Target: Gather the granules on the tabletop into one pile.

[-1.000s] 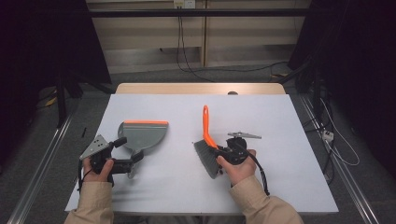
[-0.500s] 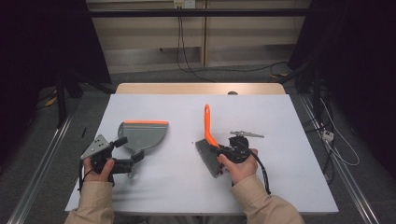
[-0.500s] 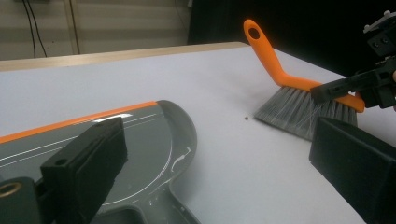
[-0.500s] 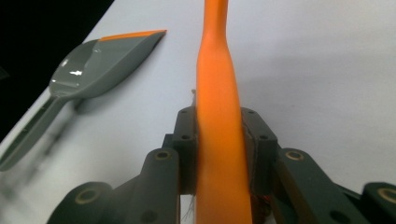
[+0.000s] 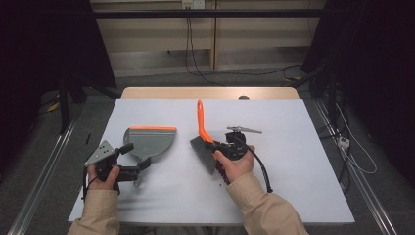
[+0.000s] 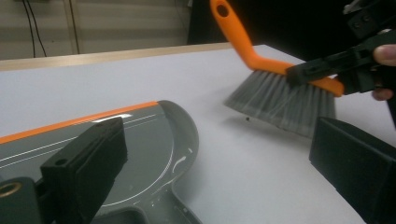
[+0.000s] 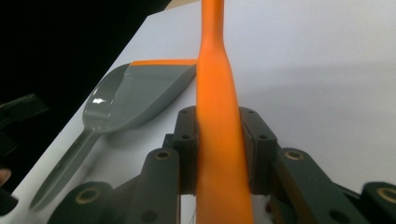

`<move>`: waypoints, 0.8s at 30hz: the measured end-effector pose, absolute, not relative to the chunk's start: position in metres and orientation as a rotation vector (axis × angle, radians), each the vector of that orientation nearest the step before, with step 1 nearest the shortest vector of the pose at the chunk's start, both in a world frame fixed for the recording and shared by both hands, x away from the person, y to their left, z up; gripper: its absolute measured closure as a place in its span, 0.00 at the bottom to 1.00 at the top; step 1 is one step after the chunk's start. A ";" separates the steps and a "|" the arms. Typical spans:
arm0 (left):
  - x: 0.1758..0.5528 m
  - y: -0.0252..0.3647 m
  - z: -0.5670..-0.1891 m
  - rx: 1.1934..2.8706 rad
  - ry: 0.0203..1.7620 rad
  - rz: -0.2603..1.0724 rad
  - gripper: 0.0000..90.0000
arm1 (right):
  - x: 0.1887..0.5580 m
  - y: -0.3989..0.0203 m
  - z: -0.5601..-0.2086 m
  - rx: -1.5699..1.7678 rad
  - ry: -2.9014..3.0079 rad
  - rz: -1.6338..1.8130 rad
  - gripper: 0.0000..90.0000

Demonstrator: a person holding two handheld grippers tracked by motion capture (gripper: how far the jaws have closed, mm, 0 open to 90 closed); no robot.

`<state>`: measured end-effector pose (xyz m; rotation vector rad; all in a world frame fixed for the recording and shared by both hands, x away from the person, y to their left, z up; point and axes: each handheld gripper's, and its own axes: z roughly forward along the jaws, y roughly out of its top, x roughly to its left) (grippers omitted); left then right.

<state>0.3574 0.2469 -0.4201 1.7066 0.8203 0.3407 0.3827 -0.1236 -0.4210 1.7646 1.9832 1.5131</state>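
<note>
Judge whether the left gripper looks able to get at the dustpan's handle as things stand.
Probably yes. The left gripper is open beside the dustpan, its jaws either side of the handle, and nothing lies between. The brush, clamped in the right gripper, is well clear.

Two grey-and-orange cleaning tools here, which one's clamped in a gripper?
The brush: the right gripper is shut on its orange back. The dustpan lies flat on the table, and the left gripper is open at its handle.

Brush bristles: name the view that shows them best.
Left gripper view: the grey bristles fan out side-on under the orange back. The high view shows them small; the right gripper view shows the handle between its jaws.
</note>
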 end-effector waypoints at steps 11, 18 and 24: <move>0.357 0.247 -0.420 1.707 0.819 0.346 0.04 | 0.388 -0.129 -0.438 1.859 1.976 1.403 0.79; 0.357 0.244 -0.420 1.720 0.811 0.348 0.04 | 0.369 -0.159 -0.439 1.894 1.935 1.410 0.79; 0.357 0.243 -0.420 1.722 0.811 0.346 0.04 | 0.367 -0.164 -0.437 1.899 1.930 1.450 0.79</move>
